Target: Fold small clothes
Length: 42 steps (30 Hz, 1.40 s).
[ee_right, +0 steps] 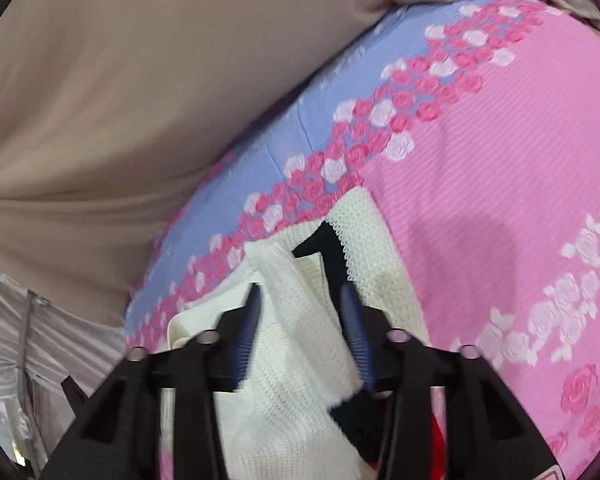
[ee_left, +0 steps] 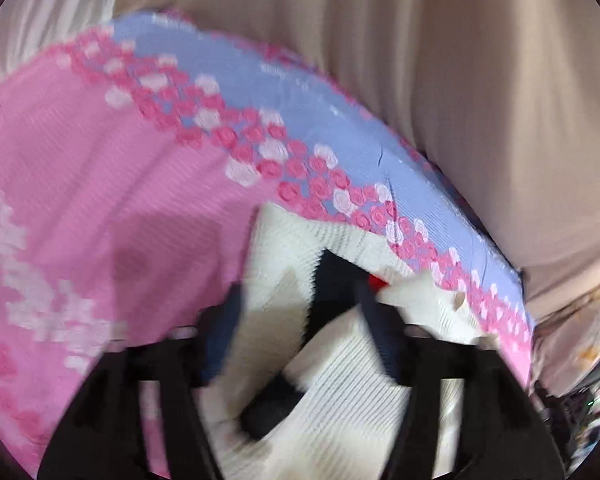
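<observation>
Here both grippers, left gripper point(ee_left: 300, 300) and right gripper point(ee_right: 300, 300), angle down, jaws apart, over the cream knit point(ee_right: 284, 380).

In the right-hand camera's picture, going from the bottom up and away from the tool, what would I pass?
Right tool with open blue-padded tips → cream knitted garment with black patches → pink rose-patterned border of the bedspread → its lilac-blue strip → beige curtain.

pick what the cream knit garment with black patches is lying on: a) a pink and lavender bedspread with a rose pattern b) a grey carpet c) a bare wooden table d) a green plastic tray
a: the cream knit garment with black patches rests on the pink and lavender bedspread with a rose pattern, whose band of roses runs just past the garment in both wrist views.
</observation>
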Available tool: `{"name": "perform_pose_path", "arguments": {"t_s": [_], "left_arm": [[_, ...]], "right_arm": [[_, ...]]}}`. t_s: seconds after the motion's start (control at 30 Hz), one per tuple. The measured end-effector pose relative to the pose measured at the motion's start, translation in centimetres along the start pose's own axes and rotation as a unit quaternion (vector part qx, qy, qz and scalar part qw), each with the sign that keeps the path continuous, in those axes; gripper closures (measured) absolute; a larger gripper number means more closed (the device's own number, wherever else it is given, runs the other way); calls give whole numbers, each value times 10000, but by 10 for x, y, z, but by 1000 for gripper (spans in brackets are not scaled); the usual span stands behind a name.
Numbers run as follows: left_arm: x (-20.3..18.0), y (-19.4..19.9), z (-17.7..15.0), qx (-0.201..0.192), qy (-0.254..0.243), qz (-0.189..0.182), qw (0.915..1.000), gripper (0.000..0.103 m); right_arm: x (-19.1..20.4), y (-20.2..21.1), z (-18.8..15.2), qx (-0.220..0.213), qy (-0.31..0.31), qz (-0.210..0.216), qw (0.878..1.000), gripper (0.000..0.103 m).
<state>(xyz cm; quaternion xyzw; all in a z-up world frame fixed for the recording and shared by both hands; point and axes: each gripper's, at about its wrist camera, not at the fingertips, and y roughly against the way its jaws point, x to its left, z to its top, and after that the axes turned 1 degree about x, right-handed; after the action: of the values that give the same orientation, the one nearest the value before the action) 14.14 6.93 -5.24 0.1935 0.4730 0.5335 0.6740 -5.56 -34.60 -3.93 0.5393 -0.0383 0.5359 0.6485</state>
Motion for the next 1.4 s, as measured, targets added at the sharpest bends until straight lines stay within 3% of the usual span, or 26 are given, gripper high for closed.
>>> {"name": "perform_pose_path", "arguments": {"t_s": [0.03,0.17,0.3,0.4,0.43,0.5,0.53,0.57,0.6,0.63,0.7,0.77,0.83,0.87,0.9,0.93,0.97,1.0,1.03,1.1,1.2,1.23,1.3,1.33,1.37,1.4], "left_arm": [[2,5,-6,-75,-71,70,9999,18],[-2,-6,-21,108,-229,165,9995,18],[-38,-23,-31,-22,-694,92,9975,16],[-72,-47,-42,51,-1700,425,9845,14],[-83,-61,-45,98,-2212,848,9715,14],[-93,-80,-46,218,-2773,1333,9512,32],[-94,-88,-40,387,-2875,1241,9489,57],[-93,-90,-32,496,-2786,1115,9526,75],[-91,-88,-23,527,-2578,963,9599,82],[-87,-80,-9,471,-2246,749,9704,90],[-77,-66,13,213,-1718,740,9821,92],[-58,-69,31,122,-1156,997,9882,92],[-38,-96,39,628,-922,1110,9875,89],[-31,-103,39,788,-833,1266,9853,93],[-27,-96,38,733,-727,1061,9890,93],[-26,-86,36,591,-665,734,9933,89],[-26,-76,34,443,-639,426,9961,73],[-28,-69,31,352,-654,205,9970,58],[-33,-62,28,270,-709,50,9971,35],[-47,-60,21,187,-1018,-83,9946,30],[-73,-77,7,525,-1847,-58,9814,32],[-76,-84,2,597,-2017,37,9776,37],[-74,-96,-3,775,-2065,68,9754,61],[-72,-105,-5,954,-2015,7,9748,88],[-68,-111,-6,1064,-1963,4,9748,98],[-67,-113,-5,1058,-1913,43,9758,99]], "right_arm": [[-1,3,-7,2,176,-114,9998,42],[-6,-16,-25,289,676,-953,9927,40],[5,-46,-27,381,968,-1541,9826,30],[24,-60,-27,398,1508,-1669,9736,26],[29,-66,-28,396,1717,-1672,9700,24],[35,-76,-25,403,1929,-1706,9654,22],[37,-85,-22,479,2040,-1709,9627,23],[40,-92,-19,616,2138,-1645,9610,37],[45,-100,-13,840,2211,-1557,9591,87],[47,-101,-5,910,2156,-1465,9611,94],[53,-81,18,551,1808,-887,9780,94],[42,-79,34,399,1439,-809,9855,92],[25,-97,41,565,1371,-1357,9796,76],[19,-105,41,683,1435,-1818,9704,71],[16,-106,40,694,1427,-2043,9660,71],[17,-96,37,606,1363,-1889,9706,71],[21,-86,33,465,1358,-1726,9745,63],[25,-76,28,299,1415,-1696,9749,45],[30,-68,23,140,1508,-1707,9736,38],[42,-64,11,28,1874,-1677,9679,32],[58,-77,1,258,2445,-1808,9523,32],[60,-83,-2,294,2603,-1880,9466,32],[59,-96,-7,367,2793,-2019,9380,32],[56,-102,-8,422,2790,-2060,9370,32],[49,-111,-7,545,2758,-2120,9360,32],[42,-120,-7,734,2686,-2135,9364,39]]}}
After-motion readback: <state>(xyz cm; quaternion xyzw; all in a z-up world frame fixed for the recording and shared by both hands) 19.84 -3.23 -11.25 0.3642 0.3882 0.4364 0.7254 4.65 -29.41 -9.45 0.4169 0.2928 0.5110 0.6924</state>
